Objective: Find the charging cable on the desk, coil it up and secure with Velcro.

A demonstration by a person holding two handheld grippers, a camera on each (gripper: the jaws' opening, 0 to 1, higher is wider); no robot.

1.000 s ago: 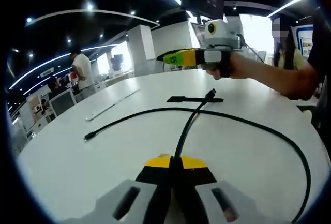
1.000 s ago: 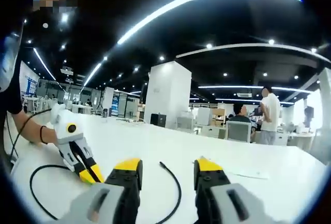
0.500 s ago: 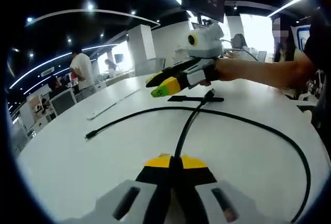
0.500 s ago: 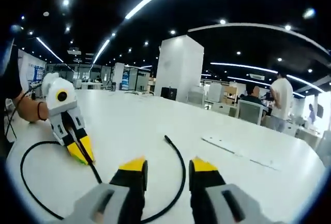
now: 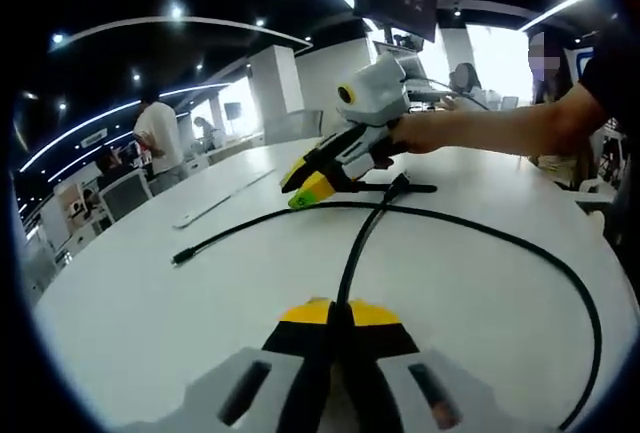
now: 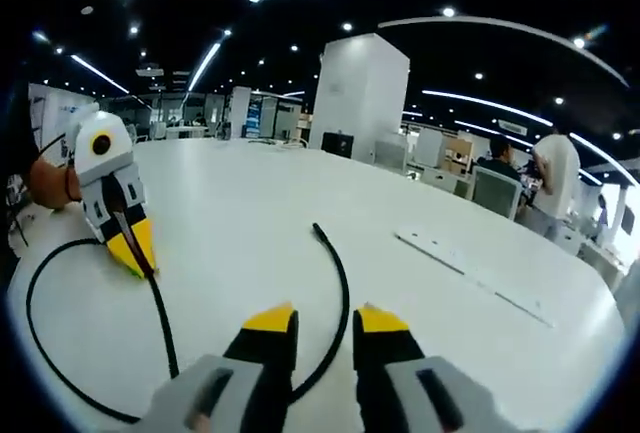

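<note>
The black charging cable (image 5: 470, 238) lies in a wide loop on the white desk (image 5: 130, 333). My left gripper (image 5: 335, 311) is shut on it near one end, whose plug (image 5: 402, 183) points away from the jaws. A black Velcro strap (image 5: 418, 189) lies flat beside that plug. My right gripper (image 5: 303, 181), held by a hand, hovers low over the cable's far run. In the right gripper view, its jaws (image 6: 325, 325) stand open with a narrow gap, and the cable (image 6: 341, 283) passes between them. The cable's free end (image 6: 317, 228) lies just ahead. The left gripper (image 6: 130, 251) sits at the left.
A long white strip (image 5: 215, 203) (image 6: 470, 273) lies on the desk beyond the cable. People (image 5: 158, 138) and office chairs (image 6: 495, 191) are behind the desk's far edge. A white pillar (image 6: 360, 93) stands at the back.
My right gripper has come down from above the desk to the cable's far run, and its jaws have narrowed around the cable. The left gripper has kept its hold.
</note>
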